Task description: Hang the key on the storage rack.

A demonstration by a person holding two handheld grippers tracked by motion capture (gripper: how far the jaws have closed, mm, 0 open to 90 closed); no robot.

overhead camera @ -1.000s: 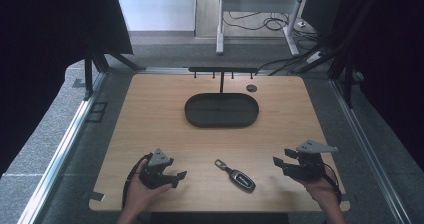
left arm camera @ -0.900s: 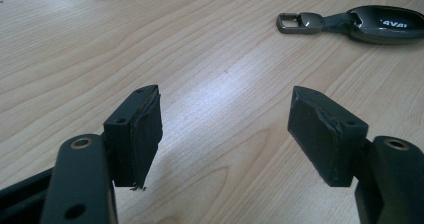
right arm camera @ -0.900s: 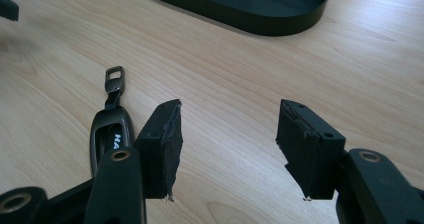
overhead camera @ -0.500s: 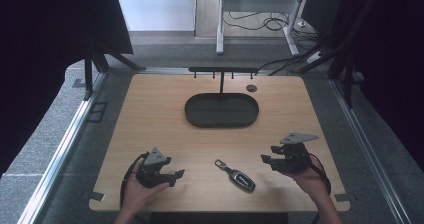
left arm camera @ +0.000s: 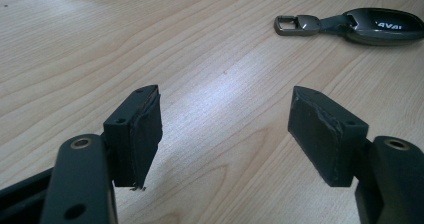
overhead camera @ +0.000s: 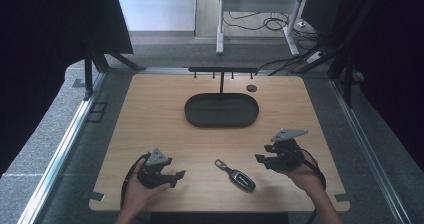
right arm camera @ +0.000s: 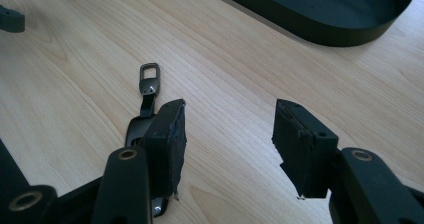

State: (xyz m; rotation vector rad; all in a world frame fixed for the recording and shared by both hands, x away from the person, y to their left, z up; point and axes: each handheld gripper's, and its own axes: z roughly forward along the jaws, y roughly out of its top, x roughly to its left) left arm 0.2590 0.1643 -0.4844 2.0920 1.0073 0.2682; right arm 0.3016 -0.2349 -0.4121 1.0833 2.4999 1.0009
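I have both tongs spread wide with nothing between the jaws: the left gripper (overhead camera: 176, 176) low at the near-left of the key fob (overhead camera: 241, 178), the right gripper (overhead camera: 261, 159) just to its right and a little beyond it. The fob lies flat on the wooden table (overhead camera: 150, 114), on my side of the dark oval tray (overhead camera: 221, 110) and well apart from it, between my two tools.

It is a dark, glossy, rounded body with a short strap and a small metal loop (left arm camera: 286, 24) at one end (white lettering on the shell, too cut off to read). I judge it light and rigid, but slick and low-lying, so a pinch across the body's narrow width looks safest. The loop is thinner and may swivel away.
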